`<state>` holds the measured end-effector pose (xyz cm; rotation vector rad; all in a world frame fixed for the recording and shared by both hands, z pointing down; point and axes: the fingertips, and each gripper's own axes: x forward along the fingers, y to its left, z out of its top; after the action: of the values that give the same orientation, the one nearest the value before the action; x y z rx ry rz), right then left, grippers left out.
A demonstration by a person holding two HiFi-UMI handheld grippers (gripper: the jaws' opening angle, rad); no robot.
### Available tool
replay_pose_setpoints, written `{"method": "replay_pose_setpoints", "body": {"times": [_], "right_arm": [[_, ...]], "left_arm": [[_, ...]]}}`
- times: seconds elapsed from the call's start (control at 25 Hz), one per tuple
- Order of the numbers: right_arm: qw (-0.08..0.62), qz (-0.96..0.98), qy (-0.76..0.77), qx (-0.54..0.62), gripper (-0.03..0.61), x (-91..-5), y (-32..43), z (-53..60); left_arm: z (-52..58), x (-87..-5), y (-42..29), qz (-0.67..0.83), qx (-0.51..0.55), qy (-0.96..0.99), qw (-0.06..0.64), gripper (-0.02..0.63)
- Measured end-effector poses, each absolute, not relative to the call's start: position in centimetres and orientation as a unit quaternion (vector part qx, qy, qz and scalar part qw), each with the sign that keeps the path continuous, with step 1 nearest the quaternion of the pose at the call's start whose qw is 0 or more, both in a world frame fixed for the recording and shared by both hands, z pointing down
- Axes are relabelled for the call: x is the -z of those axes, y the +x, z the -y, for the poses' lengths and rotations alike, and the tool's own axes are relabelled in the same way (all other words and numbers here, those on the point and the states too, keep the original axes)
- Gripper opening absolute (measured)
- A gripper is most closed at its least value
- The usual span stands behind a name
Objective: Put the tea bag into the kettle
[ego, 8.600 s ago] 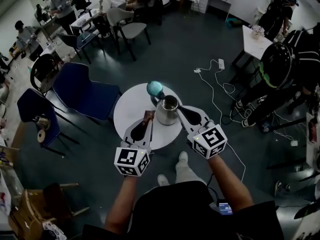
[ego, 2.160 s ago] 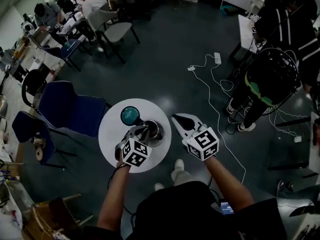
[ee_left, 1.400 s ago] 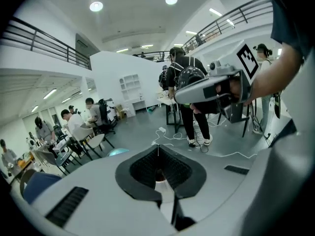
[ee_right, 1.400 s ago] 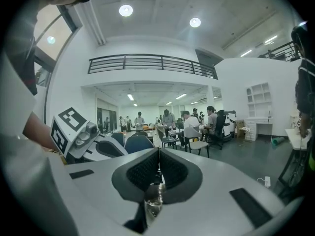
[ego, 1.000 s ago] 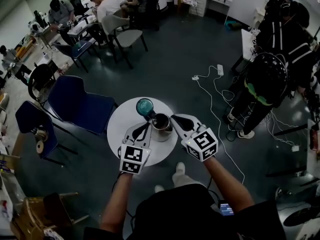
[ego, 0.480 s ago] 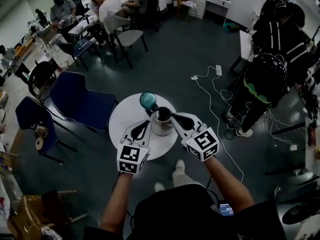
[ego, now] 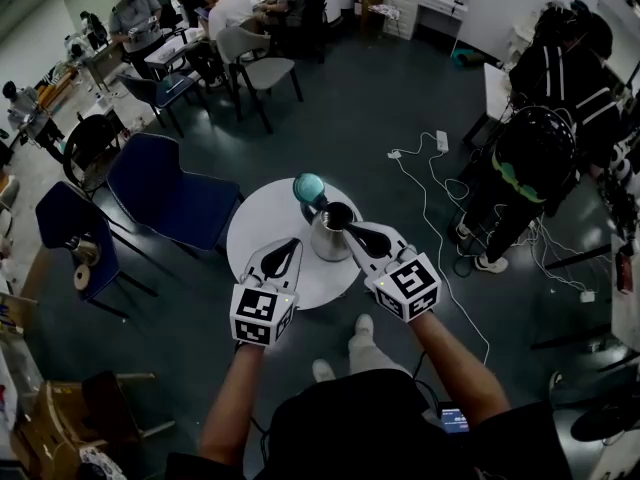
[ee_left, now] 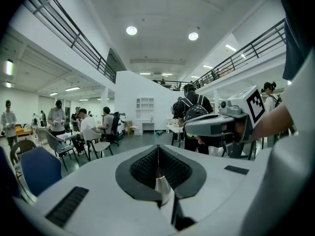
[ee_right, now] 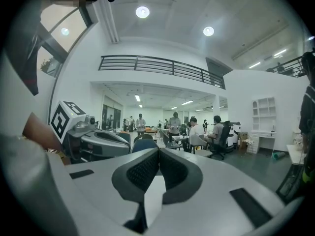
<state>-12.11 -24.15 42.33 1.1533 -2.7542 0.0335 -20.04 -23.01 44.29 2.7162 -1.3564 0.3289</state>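
The left gripper point(ee_left: 158, 149) has its two jaws pressed together, pad against pad, and I see nothing held between them. The right gripper point(ee_right: 158, 152) is the same: jaws together, nothing in them. Both gripper views look out level across the hall, so neither of them shows me the table point(ego: 260, 230) or what stands on it.

From the head view, the kettle point(ego: 327, 236) stands upright on the round white table with its mouth open and dark. It lies ahead of both grippers and between them. The right gripper is the nearer one; its tip is just beside the rim of the kettle on the right side, and I cannot tell if it touches. The left gripper is lower over the table, a little apart from the kettle, and points up toward it.

The teal lid point(ego: 309, 186) lies on the table just behind the kettle, so the opening is free from above.

The tea bag I cannot find in any view. My judgement is that it is already inside the kettle, but the dark mouth hides this.

I can read no brand or label on the kettle or lid; the only print is the black square markers on the cubes point(ego: 256, 314)
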Motion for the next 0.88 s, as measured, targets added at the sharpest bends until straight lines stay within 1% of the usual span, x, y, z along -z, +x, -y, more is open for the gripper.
{"method": "replay_pose_setpoints", "body": {"times": [0.28,0.64,0.88], "right_arm": [[0.078,0.92,0.385,-0.007,0.02,-42.4,-13.5,22.9],[0.076,0.921,0.381,-0.007,0.018,-42.3,-13.8,22.3],[0.07,0.927,0.368,0.007,0.019,-41.2,-13.3,21.4]], "left_arm": [[21.8,-44.5,-21.0,0.441,-0.098,0.891,0.047,0.017],[21.2,-45.3,-20.5,0.439,-0.105,0.89,0.062,0.017],[20.4,-44.3,-19.7,0.45,-0.099,0.886,0.054,0.017]]}}
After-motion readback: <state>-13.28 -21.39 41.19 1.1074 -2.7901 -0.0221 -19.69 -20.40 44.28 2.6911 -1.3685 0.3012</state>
